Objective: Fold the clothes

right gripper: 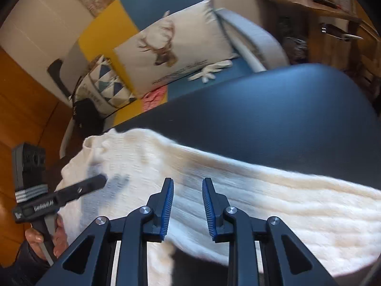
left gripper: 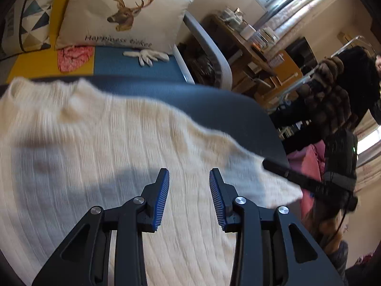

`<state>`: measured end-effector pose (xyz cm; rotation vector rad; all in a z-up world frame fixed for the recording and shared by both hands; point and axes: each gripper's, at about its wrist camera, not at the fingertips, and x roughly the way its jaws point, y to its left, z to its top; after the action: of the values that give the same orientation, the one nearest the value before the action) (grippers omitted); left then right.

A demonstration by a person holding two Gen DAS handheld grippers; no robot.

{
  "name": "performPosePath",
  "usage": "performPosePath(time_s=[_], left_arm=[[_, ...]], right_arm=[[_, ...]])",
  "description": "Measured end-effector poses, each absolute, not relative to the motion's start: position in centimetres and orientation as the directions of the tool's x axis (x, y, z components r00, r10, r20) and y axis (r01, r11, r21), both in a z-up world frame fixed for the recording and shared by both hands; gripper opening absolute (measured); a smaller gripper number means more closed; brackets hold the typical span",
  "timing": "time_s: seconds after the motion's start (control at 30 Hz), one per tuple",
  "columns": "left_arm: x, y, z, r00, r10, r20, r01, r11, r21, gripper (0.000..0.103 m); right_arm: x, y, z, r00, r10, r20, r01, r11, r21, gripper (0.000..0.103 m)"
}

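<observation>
A cream ribbed knit sweater (left gripper: 100, 143) lies spread on a dark blue table (left gripper: 214, 104). One sleeve stretches out to the right. My left gripper (left gripper: 189, 174) is open and empty, just above the sweater's body. My right gripper (right gripper: 187, 182) is open and empty above the sleeve (right gripper: 273, 197). The right gripper also shows in the left wrist view (left gripper: 309, 181) at the sleeve end. The left gripper shows in the right wrist view (right gripper: 90, 186) over the sweater's left part.
Behind the table stands a blue and yellow sofa (left gripper: 133, 64) with a deer pillow (left gripper: 123, 12), a triangle-pattern pillow (left gripper: 26, 16), a pink cloth (left gripper: 73, 57) and a white glove (left gripper: 147, 56). A wooden shelf unit (left gripper: 257, 47) and a person in a dark coat (left gripper: 345, 90) are at the right.
</observation>
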<state>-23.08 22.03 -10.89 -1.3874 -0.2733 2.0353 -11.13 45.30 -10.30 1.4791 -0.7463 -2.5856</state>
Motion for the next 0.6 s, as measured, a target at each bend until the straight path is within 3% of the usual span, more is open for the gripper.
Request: performPosePath(time_s=[0.1, 0.17, 0.23, 0.3, 0.43, 0.6], left_arm=[[-25.2, 24.0, -12.0, -0.222, 0.588, -0.777, -0.385, -0.786, -0.484, 0.038], [-25.9, 25.5, -13.5, -0.204, 0.554, -0.807, -0.379, -0.805, -0.456, 0.038], [-26.7, 25.8, -15.2, -0.195, 0.488, -0.851, -0.365, -0.841, -0.399, 0.037], [-26.8, 25.3, -16.1, -0.214, 0.508, -0.834, -0.358, -0.835, -0.417, 0.036], [-25.8, 24.0, -15.4, -0.234, 0.517, -0.823, -0.321, -0.84, -0.437, 0.036], [-20.8, 22.6, -12.4, -0.217, 0.62, -0.754, -0.419, -0.757, -0.502, 0.036]], right_arm=[[-13.4, 43.2, -11.9, -0.509, -0.3, -0.807, -0.152, -0.891, 0.428, 0.025], [-14.7, 42.6, -13.1, -0.489, -0.226, -0.843, -0.171, -0.922, 0.346, 0.025], [-15.7, 42.6, -14.2, -0.474, -0.111, -0.873, -0.203, -0.951, 0.232, 0.014], [-15.4, 43.2, -14.2, -0.525, -0.08, -0.847, -0.21, -0.953, 0.22, 0.012], [-14.9, 44.4, -13.3, -0.531, -0.12, -0.839, -0.22, -0.936, 0.273, 0.015], [-11.0, 45.1, -12.1, -0.512, -0.294, -0.807, -0.09, -0.916, 0.391, 0.016]])
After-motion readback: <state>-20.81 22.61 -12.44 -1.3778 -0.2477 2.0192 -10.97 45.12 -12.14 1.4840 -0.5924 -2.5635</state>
